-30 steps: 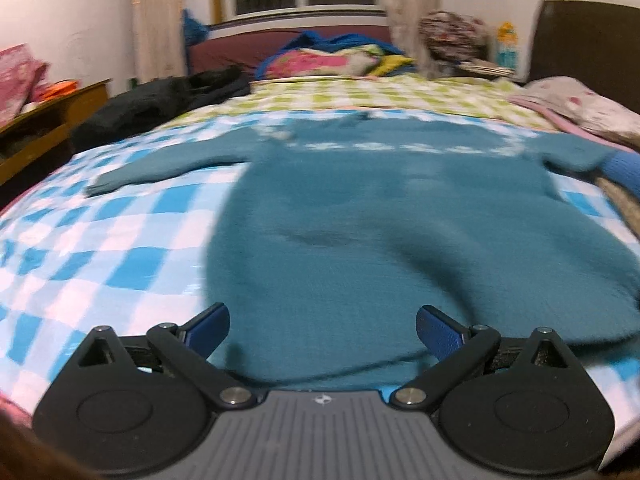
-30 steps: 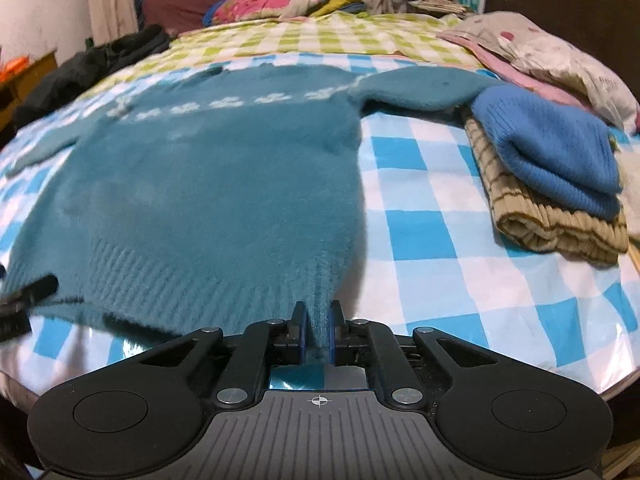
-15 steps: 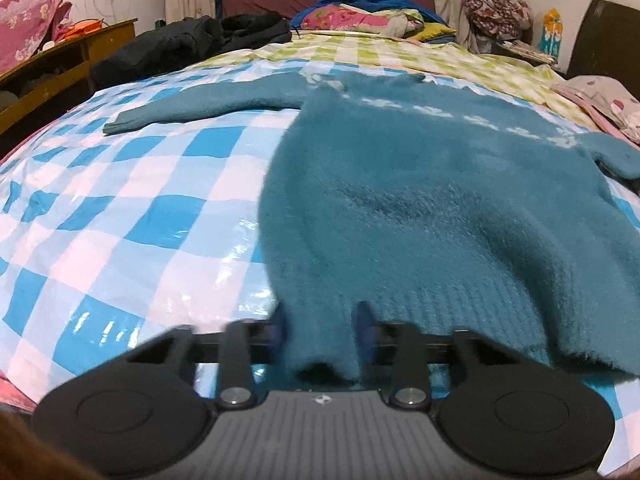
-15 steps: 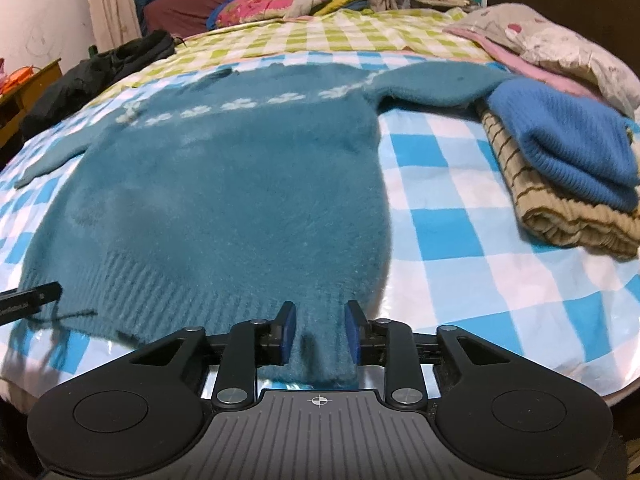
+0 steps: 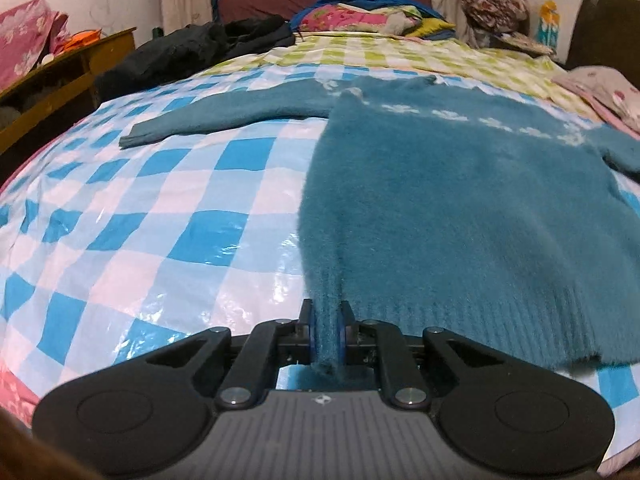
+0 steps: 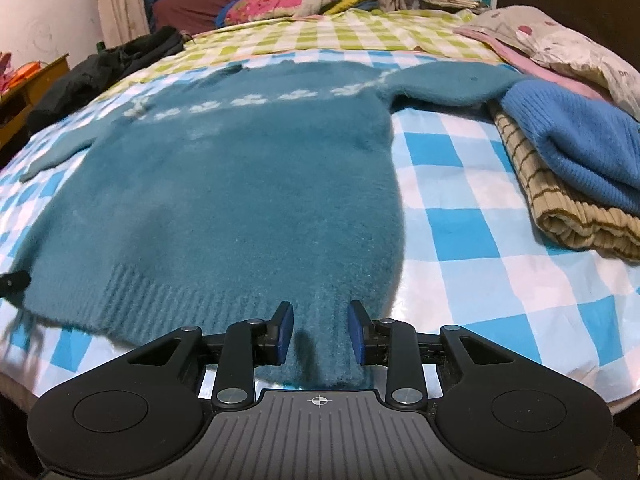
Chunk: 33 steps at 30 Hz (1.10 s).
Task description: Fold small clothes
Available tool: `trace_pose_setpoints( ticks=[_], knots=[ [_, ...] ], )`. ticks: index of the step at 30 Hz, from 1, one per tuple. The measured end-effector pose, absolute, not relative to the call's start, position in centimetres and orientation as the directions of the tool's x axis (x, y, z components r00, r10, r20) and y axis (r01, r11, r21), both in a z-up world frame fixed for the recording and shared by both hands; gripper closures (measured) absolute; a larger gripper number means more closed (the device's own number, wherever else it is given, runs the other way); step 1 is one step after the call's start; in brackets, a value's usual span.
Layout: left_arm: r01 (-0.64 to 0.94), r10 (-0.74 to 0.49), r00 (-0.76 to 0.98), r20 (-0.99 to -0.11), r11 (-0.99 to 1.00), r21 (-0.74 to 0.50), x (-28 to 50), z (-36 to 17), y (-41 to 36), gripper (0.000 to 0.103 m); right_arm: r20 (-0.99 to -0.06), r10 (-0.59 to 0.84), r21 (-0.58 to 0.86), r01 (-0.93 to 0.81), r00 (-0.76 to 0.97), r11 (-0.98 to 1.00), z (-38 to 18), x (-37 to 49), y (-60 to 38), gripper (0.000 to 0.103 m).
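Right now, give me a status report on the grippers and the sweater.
Left gripper closing, pads pinching sweater hem corner. Right gripper open, other hem corner between its pads, unpinched. Sweater flat on bed. Folded stack beside right sleeve.

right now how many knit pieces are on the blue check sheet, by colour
teal sweater, spread flat: 1
bright blue knit, folded, on top of the striped one: 1
tan striped knit, folded: 1
total: 3
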<state>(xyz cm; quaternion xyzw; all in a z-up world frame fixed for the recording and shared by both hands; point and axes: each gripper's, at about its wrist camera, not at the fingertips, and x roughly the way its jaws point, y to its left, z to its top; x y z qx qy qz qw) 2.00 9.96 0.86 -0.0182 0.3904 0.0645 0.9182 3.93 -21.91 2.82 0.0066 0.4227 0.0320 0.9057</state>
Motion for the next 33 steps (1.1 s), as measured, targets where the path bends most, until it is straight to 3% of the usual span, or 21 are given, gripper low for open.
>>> trace_pose_setpoints(
  ticks=[3, 12, 16, 27, 33],
  knots=[
    [-0.141, 0.09, 0.682, -0.726, 0.99, -0.009, 2.0, 0.7, 10.3, 0.082, -0.788, 0.055, 0.02, -0.065, 0.613, 0.998, 1.8, 4.6, -21.9, 0.067],
    [-0.124, 0.116, 0.74, -0.663, 0.992, 0.036, 1.2, 3.0, 8.8, 0.081, -0.763, 0.101, 0.083, -0.058, 0.638, 0.995, 2.6, 4.6, -22.4, 0.066],
    [-0.059, 0.069, 0.767, -0.638, 0.998, 0.038, 2.3, 3.8, 6.7, 0.078, -0.752, 0.111, 0.105, -0.048, 0.65, 0.993, 2.8, 5.2, -22.7, 0.066],
    [0.115, -0.058, 0.662, -0.747, 0.993, 0.025, 5.1, 1.2, 1.5, 0.074, -0.75, 0.172, 0.184, -0.049, 0.639, 0.982, 2.7, 6.3, -24.1, 0.066],
    [0.166, -0.084, 0.684, -0.725, 0.985, 0.043, 6.8, 2.6, -1.5, 0.074, -0.711, 0.202, 0.241, -0.038, 0.673, 0.97, 4.0, 8.6, -26.1, 0.066]
  ],
)
